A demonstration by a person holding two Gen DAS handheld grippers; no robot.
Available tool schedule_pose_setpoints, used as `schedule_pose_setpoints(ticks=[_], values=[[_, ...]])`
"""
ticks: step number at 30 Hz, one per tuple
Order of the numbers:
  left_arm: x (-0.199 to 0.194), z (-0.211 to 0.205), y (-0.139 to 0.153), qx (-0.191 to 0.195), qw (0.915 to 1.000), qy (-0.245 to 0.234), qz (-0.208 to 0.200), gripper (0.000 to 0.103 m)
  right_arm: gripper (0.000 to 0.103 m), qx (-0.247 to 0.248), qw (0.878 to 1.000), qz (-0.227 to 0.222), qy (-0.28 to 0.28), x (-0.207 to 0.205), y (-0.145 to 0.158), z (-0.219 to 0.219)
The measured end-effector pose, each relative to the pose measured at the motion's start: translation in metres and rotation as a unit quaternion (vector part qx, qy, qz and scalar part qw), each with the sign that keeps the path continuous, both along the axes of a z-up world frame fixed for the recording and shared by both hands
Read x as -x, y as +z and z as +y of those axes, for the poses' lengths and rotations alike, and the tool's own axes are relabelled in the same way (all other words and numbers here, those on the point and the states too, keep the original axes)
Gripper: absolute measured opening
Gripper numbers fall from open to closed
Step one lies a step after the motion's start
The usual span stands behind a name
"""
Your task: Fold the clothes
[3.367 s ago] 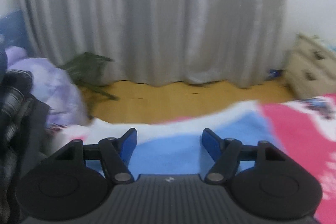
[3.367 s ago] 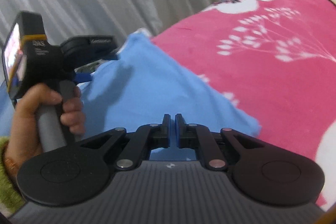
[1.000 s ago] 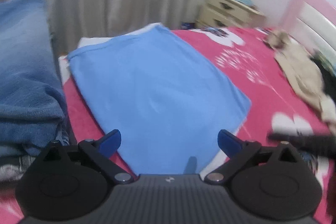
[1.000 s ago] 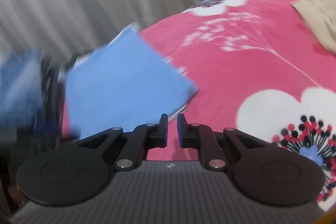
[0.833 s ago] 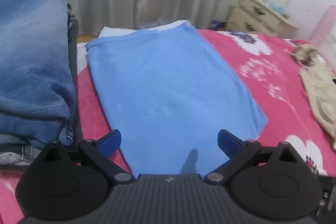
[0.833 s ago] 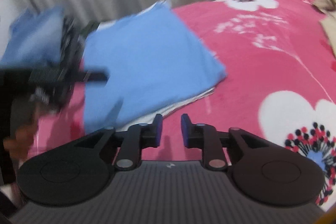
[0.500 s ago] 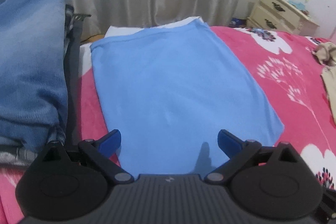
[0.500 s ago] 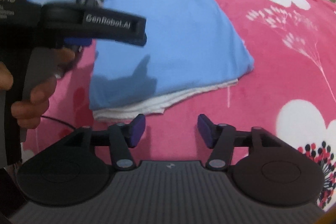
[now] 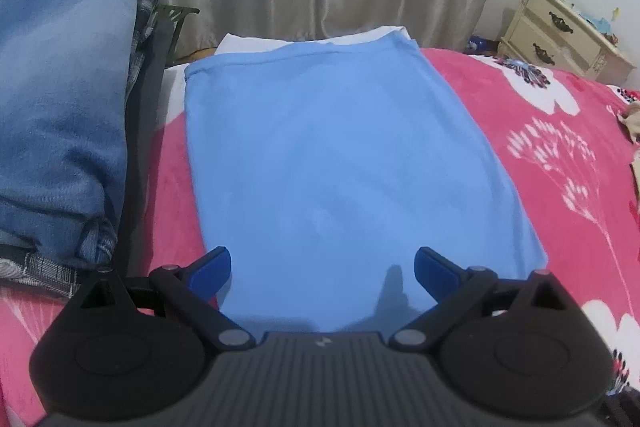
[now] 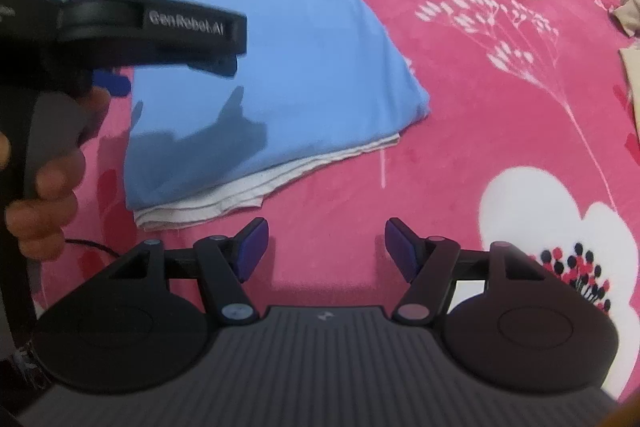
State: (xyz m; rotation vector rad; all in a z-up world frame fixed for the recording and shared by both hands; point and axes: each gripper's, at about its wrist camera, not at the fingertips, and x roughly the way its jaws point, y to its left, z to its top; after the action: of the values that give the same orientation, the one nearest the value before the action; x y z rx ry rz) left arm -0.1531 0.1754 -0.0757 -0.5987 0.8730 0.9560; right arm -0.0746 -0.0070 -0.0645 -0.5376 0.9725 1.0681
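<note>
Blue garment (image 9: 340, 163) folded flat into a rectangle (white layers (image 10: 224, 195) showing under its near edge), centre frame, lying on pink floral bedspread (image 10: 500, 99).

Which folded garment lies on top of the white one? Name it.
The light blue garment lies flat on the white one, whose edge shows beneath it. The darker blue denim is in a separate pile beside them.
</note>
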Motion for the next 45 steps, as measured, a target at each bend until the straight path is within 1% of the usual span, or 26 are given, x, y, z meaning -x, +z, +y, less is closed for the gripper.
schedule_pose_setpoints(ticks=[8,20,30,45], values=[[-0.002,-0.002,0.001,-0.012,0.9999,-0.002,0.01,0.099,0.065,-0.003,1.0,-0.001,0.006,-0.001,0.001,0.003],[-0.004,-0.001,-0.01,-0.004,0.9998,-0.001,0.02,0.099,0.065,0.001,1.0,0.006,0.018,0.003,-0.008,0.009],[-0.004,-0.002,-0.009,-0.005,0.9998,0.0,0.019,0.099,0.065,0.0,1.0,0.001,0.026,0.007,-0.006,0.011],[-0.003,-0.003,-0.011,-0.002,0.9998,0.003,0.018,0.099,0.065,0.008,1.0,0.008,0.02,0.003,-0.009,0.012]])
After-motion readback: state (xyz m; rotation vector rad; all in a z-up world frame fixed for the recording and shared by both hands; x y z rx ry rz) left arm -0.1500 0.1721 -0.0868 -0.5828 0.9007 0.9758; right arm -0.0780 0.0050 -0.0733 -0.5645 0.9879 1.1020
